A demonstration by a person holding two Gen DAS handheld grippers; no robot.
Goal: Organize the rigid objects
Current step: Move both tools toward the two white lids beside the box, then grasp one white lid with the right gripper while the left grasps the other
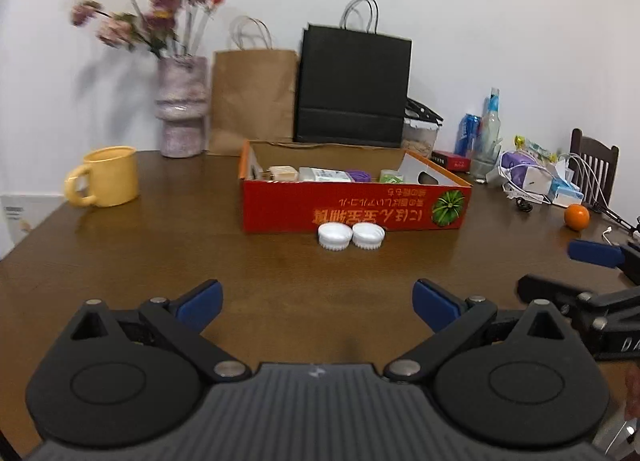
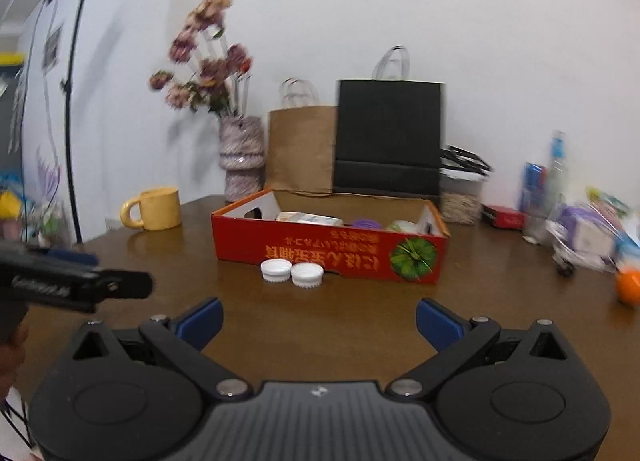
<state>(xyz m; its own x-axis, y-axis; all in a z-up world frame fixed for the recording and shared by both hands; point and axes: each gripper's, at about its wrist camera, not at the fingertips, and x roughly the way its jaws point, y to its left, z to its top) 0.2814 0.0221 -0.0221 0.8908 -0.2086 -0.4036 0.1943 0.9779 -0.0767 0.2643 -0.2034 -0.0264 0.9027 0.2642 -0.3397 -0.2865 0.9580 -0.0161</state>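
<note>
Blurred clutter beside red box

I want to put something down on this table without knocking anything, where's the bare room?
Widest bare patch: dark wooden table between both open grippers and the two white ribbed caps fronting the red cardboard box. Another lies between the yellow mug and the box. Crowded: far right corner near the orange fruit, cables and packets.

A dark brown wooden table is seen. On it are set a red cardboard box, two white caps touching before it, a yellow mug, a vase, two paper bags and an orange.
</note>
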